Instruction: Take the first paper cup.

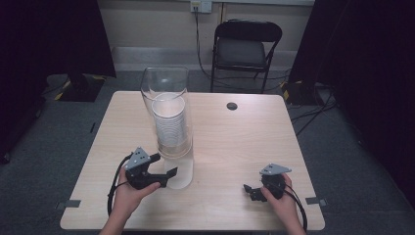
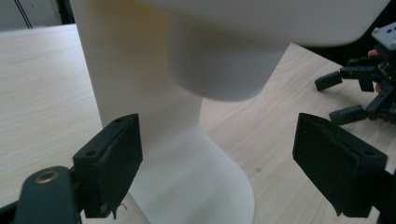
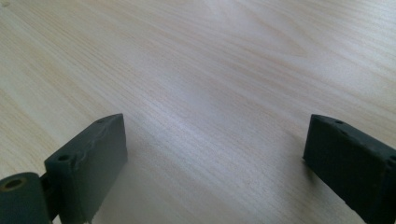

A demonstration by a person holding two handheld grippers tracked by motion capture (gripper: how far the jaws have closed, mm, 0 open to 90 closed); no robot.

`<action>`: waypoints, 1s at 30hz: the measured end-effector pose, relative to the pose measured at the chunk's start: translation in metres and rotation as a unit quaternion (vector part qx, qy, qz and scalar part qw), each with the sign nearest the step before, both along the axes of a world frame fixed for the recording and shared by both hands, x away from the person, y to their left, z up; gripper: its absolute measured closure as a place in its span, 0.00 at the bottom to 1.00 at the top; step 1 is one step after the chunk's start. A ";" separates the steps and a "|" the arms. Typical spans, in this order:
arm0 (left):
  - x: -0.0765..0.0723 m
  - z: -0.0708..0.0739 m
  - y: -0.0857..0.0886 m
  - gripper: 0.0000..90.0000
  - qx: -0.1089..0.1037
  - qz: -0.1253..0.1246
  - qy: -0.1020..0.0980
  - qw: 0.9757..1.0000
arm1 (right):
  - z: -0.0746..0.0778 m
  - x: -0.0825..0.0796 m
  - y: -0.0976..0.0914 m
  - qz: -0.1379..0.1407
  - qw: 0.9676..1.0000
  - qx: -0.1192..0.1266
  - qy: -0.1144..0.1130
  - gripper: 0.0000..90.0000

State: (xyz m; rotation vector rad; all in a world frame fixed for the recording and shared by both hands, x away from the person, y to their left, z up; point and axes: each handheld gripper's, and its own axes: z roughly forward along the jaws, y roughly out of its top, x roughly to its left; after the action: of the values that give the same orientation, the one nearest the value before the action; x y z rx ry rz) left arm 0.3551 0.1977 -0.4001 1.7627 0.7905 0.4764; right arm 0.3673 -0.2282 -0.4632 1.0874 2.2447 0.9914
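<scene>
A tall clear tube stands on the wooden table, left of the middle. Inside it hangs a stack of white cups, its lowest cup clear of the tabletop. My left gripper is at the tube's foot, jaws open and pointing right. In the left gripper view the pale tube wall and the bottom of the lowest cup loom close, and the left gripper has its pads apart from the tube. My right gripper rests open near the front right, over bare wood.
A black folding chair stands behind the table, and cables trail on the floor to the right. A dark round cable hole sits near the table's far edge. The right gripper appears off to the right in the left gripper view.
</scene>
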 end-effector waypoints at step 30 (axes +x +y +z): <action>0.015 0.005 -0.025 0.36 -0.019 0.027 -0.072 0.997 | 0.000 0.000 0.000 0.000 1.000 0.000 0.000 0.06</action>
State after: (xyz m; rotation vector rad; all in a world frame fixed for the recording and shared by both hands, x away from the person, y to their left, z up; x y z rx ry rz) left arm 0.3698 0.1722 -0.3955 1.6552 0.7415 0.6123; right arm 0.3673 -0.2282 -0.4632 1.0875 2.2448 0.9919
